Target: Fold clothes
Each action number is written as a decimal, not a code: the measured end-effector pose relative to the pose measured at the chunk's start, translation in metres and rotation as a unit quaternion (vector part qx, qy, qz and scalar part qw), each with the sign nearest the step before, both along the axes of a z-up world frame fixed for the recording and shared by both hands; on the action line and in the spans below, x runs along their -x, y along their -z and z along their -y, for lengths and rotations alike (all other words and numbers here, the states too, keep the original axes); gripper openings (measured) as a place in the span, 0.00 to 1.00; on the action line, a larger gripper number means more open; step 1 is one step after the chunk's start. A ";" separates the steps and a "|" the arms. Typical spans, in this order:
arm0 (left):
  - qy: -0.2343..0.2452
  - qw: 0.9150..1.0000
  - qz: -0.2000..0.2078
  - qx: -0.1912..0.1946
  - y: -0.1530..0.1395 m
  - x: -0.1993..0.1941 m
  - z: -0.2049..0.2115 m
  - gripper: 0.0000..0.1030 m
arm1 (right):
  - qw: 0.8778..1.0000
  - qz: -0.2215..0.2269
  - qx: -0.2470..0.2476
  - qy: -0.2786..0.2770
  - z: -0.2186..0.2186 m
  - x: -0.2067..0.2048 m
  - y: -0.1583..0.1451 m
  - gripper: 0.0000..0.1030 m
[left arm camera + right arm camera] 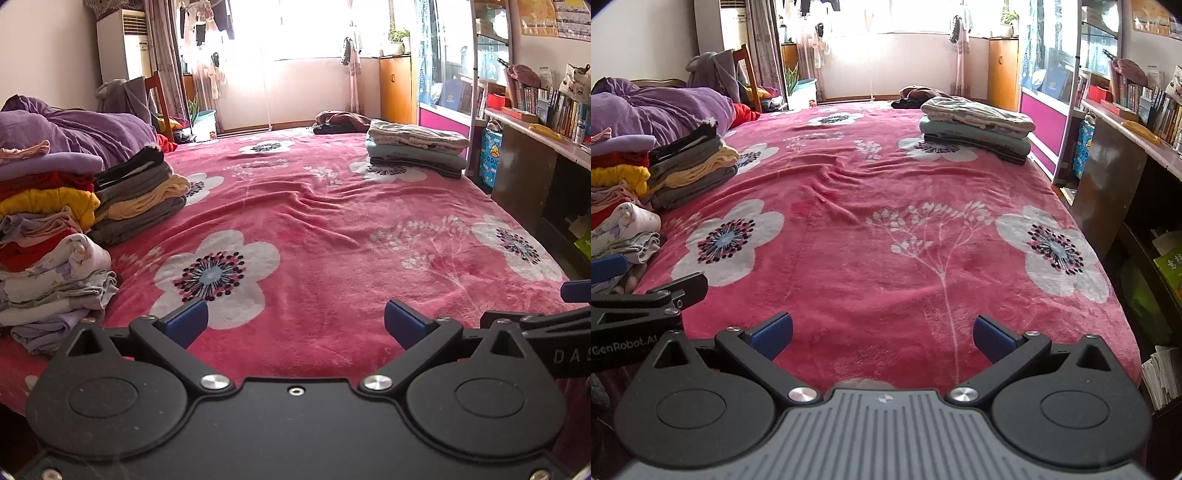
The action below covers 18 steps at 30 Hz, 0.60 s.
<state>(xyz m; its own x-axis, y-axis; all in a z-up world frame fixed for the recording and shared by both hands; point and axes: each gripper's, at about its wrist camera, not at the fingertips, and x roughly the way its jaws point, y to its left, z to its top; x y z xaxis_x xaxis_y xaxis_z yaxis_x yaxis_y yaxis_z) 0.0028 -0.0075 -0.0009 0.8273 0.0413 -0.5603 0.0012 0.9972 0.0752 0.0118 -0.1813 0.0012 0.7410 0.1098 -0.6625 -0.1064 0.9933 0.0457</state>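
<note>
To the left of the left gripper (295, 323), stacked folded clothes (55, 236) are seen on the pink floral blanket (314, 229). Its blue fingers are spread wide, nothing held. The right gripper (882, 334) is likewise held apart over bare blanket. Ahead to its right, a smaller folded pile (977, 127) is set.
</note>
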 end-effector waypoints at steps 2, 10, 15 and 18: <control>0.000 1.000 0.002 -0.004 0.000 -0.001 0.001 0.99 | 1.000 -0.001 0.000 0.001 0.000 0.000 0.001 1.00; 0.002 1.000 0.007 -0.009 -0.003 0.002 0.006 0.99 | 1.000 0.010 -0.004 0.007 0.007 0.005 -0.004 1.00; 0.004 1.000 0.010 -0.008 -0.008 0.005 0.008 0.99 | 1.000 0.013 -0.008 0.011 0.012 0.011 -0.009 1.00; 0.003 1.000 0.013 -0.009 -0.012 0.007 0.009 0.99 | 1.000 0.015 -0.007 0.014 0.011 0.015 -0.012 1.00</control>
<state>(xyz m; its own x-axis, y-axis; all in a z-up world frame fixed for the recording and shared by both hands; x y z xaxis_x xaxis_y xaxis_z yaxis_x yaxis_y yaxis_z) -0.0037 -0.0168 0.0108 0.8414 0.0469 -0.5383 0.0044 0.9956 0.0936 -0.0028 -0.1926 0.0133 0.7638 0.0990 -0.6378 -0.0809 0.9951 0.0575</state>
